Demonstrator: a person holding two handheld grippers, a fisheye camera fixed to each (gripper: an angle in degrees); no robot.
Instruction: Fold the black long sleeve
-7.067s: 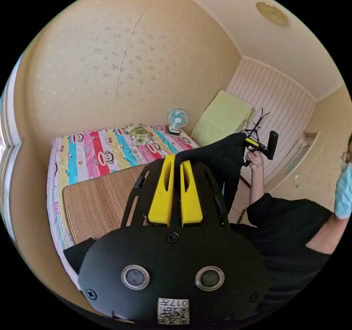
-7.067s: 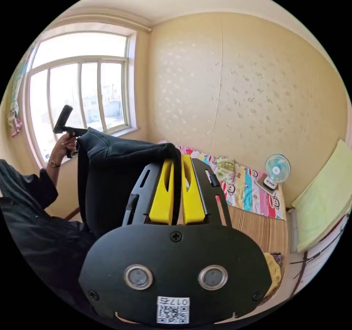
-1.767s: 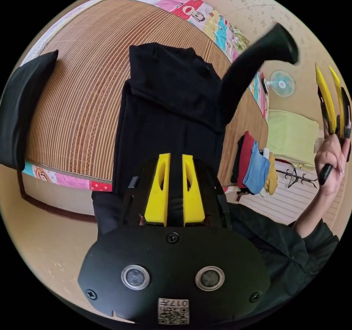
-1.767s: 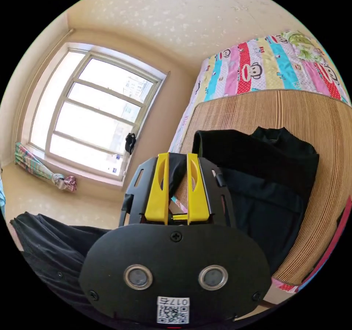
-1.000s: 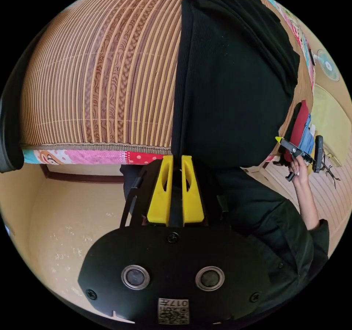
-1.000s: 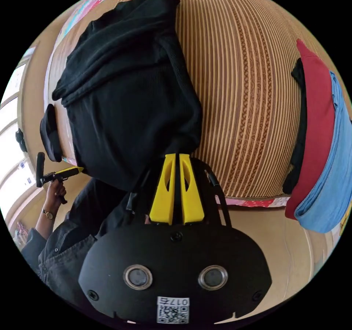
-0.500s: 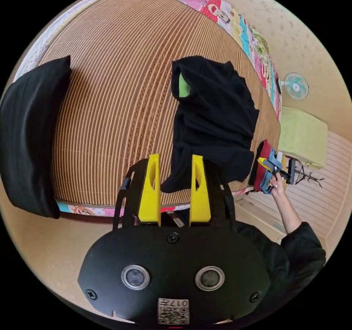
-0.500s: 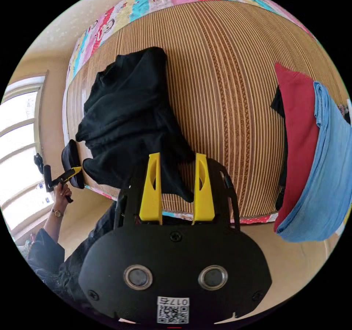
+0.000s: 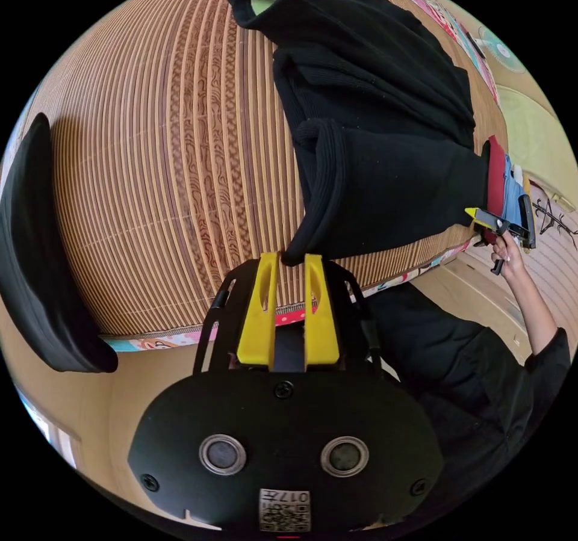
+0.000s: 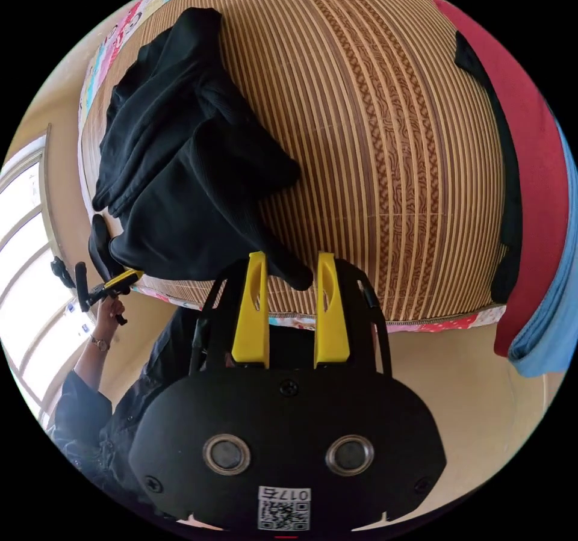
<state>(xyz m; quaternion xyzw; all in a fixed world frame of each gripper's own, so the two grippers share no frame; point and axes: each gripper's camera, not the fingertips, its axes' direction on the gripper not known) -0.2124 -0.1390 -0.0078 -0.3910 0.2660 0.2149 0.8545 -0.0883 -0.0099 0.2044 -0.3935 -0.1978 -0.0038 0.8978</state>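
the black long sleeve (image 9: 379,138) lies bunched and partly folded on a striped woven mat (image 9: 162,162) that covers the bed. in the left gripper view its long axis runs from the mat's near edge away toward the far side, with the collar end farthest from the camera and a thick folded hem end nearest. in the right gripper view the same garment (image 10: 186,168) sits toward the mat's (image 10: 385,144) left part, one narrow corner trailing toward the near edge.

the left gripper (image 9: 288,261) is at the mat's near edge, its yellow jaws drawn close together with a corner of the garment between their tips; it appears pinched there, though the contact is hard to confirm. in the right gripper view the left gripper (image 10: 123,279) is seen held in a hand (image 10: 108,309), wrist bent, sleeve dark.

the right gripper (image 10: 291,261) has its jaws spread apart, released, with the garment's trailing corner lying between the tips and not touching either jaw. in the left gripper view it (image 9: 475,213) sits at the garment's far side, gripped by a hand (image 9: 509,258) with the forearm raised.

bare mat stretches wide on either side of the garment. a folded black cloth (image 9: 36,252) rests at one end of the mat, and a stack of red and blue clothes (image 10: 542,204) at the other.
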